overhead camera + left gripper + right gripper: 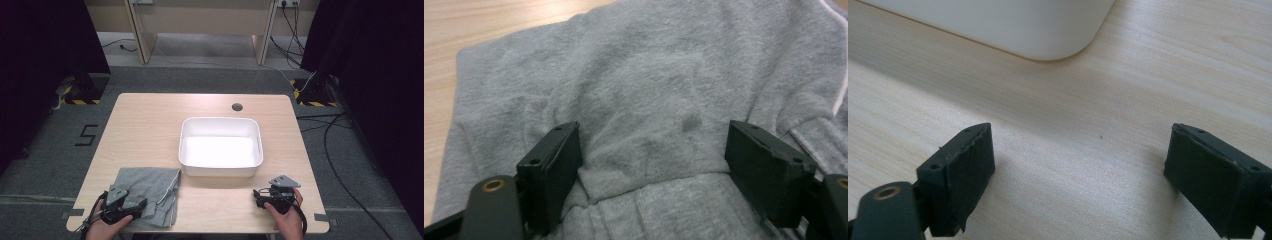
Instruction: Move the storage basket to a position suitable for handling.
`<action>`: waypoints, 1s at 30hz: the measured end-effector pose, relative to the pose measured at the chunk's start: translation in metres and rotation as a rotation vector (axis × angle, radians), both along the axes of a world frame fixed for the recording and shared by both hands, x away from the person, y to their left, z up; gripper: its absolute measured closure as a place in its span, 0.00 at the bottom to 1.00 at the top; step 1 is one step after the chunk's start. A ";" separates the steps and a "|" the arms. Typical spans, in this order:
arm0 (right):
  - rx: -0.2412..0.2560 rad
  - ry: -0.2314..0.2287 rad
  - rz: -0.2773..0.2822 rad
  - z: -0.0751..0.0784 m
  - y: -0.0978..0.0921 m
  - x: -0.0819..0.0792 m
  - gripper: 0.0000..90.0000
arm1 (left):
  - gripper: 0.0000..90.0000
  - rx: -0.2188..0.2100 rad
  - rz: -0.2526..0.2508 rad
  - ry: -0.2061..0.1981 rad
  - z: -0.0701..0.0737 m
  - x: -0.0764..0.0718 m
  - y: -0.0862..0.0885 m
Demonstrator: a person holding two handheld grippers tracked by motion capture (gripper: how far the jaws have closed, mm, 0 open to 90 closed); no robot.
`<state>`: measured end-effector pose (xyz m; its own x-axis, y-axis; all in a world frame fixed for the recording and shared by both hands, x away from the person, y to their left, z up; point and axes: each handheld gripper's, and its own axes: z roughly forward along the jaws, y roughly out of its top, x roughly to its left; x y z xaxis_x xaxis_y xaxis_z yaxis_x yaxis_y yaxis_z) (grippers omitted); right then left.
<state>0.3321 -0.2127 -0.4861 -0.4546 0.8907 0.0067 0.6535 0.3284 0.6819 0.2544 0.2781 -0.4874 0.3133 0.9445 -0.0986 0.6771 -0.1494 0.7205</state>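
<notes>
Grey sweatshirt fabric (148,192), folded into a rough rectangle with a thin white cord or piping along one side, lies on the table (150,125) near its front-left corner, close to the front edge. In the left gripper view the cloth (649,100) looks soft and fleecy, with a raised fold bunched up between the jaws and a white stripe at the far right of the frame.

The left tool (142,206) sits at the garment's near edge, held by the person's left hand (102,227) coming in from the front of the table. Its jaws stand wide apart, one on each side of the bunched fold, resting on or just above the cloth without pinching it; whether the pads actually touch the fabric is hard to tell.

The right tool (256,196) is held by the right hand (287,220) near the front-right corner of the table, well apart from the garment. Its jaws are also spread wide over bare wood (1073,150), with nothing between them.

A white rectangular plastic tub (220,124) with rounded corners stands in the middle of the table, just beyond both tools and just beside the garment's far right corner. One rounded corner of the tub (1048,30) shows ahead of the right tool. A round cable hole (237,106) sits near the table's far edge.
</notes>
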 end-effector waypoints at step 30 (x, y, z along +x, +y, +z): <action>0.002 0.003 -0.003 0.000 0.000 0.000 0.15 | 0.21 -0.061 -0.279 0.044 0.004 -0.003 -0.119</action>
<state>0.3319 -0.2124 -0.4861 -0.4519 0.8920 0.0098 0.6562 0.3250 0.6810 0.2512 0.1587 -0.4835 0.5545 0.8142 -0.1720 0.6469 -0.2917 0.7046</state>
